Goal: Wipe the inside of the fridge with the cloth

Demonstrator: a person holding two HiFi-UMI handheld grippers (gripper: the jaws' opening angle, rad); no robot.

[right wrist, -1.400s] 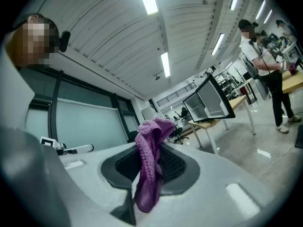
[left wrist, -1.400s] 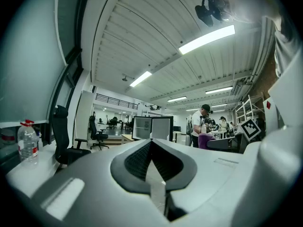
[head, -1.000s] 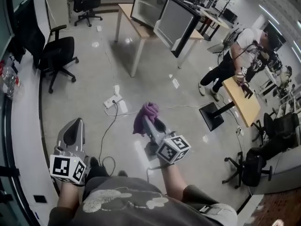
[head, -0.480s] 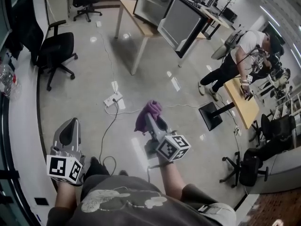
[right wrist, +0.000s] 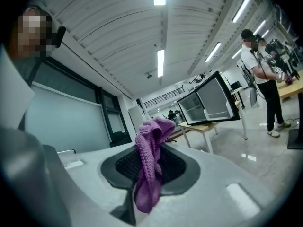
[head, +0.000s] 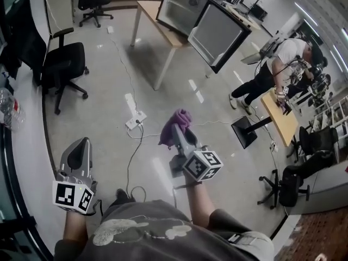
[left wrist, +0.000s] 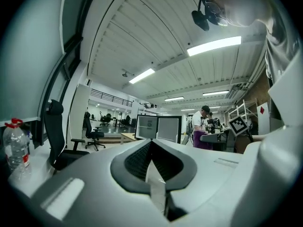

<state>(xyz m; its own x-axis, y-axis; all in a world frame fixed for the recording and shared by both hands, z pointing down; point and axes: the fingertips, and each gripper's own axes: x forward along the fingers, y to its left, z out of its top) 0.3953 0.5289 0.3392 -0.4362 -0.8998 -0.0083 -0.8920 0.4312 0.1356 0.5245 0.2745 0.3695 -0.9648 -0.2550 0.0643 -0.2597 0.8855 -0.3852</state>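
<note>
**Step in hand (judged).** Carrying the cloth to the fridge; no wiping begun.

**Fridge** [head: 182,5]. Small, dark-framed, pale inside. Set on a wooden table [head: 155,29], with the door [head: 220,34] swung wide. Well apart from both grippers, across open floor.

**Cloth** [right wrist: 150,167]. Purple knit. Well short of the fridge and not touching it. Bunched, with one fold standing above the jaws and a tail hanging below.

**Right gripper** [head: 179,136]. Clamped on the cloth, jaws nearly together around the fabric. Pointed toward the fridge.

**Left gripper** [head: 80,145]. Jaws closed together, nothing between them. Likewise well apart from the fridge.

**Power strip and cable** [head: 136,121]. On the floor between the fridge and the grippers.

**Handling notes (judgement).**
- Step over or round the power strip and cable on the way to the fridge.
- Keep the clamp firm. Cloth probably soft and floppy, apt to pull free if dragged hard.
- At the fridge, pass the open door without knocking it.
- Present the standing fold, not the jaw tips, to the inner walls.
- Wipe in overlapping strokes from the back of the fridge toward its opening.
- Use the empty left gripper to steady the door if needed.
- Press lightly. Fridge possibly light enough to shift on the wooden table.
</note>
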